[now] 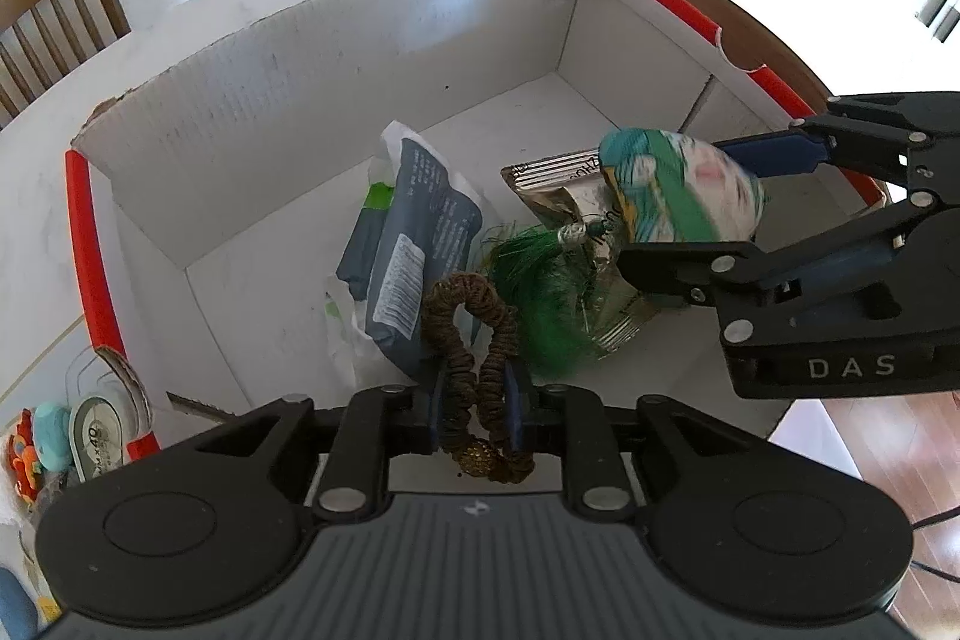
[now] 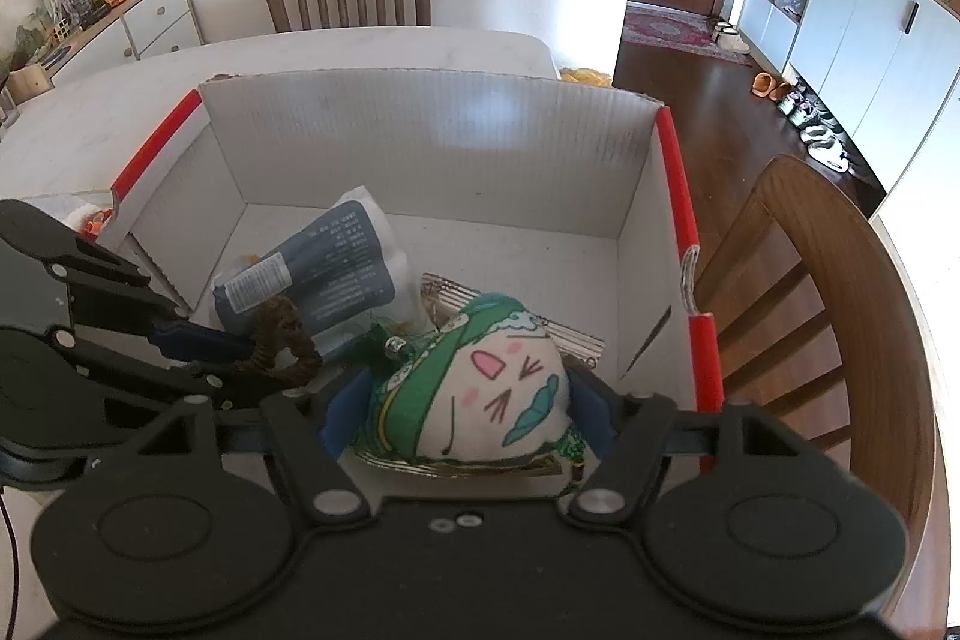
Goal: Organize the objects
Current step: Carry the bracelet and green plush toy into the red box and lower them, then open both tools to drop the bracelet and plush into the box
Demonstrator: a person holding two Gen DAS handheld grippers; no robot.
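White table point(image 2: 372, 46) carries a red-edged cardboard box point(image 2: 432, 130), wooden chairs around it. Over the box, the left claw point(image 1: 477, 400) pinches a brown scrunchie point(image 1: 474, 334): light, limp, best held across its band. The right claw point(image 2: 462, 400) brackets a soft plush toy point(image 2: 480, 394), squashy and easily gripped at its sides; its pads seem barely touching, perhaps releasing.

Ahead of both tools, the box point(image 2: 432, 142) is ribbed white corrugated cardboard, matt, with glossy red edges. The plush toy point(image 2: 480, 388) between the right tool's fingers is soft printed cloth, and beneath it the pouch point(image 1: 552, 190) looks like shiny crinkled foil. The scrunchie point(image 1: 474, 340) in the left tool's fingers is rough brown gathered fabric.
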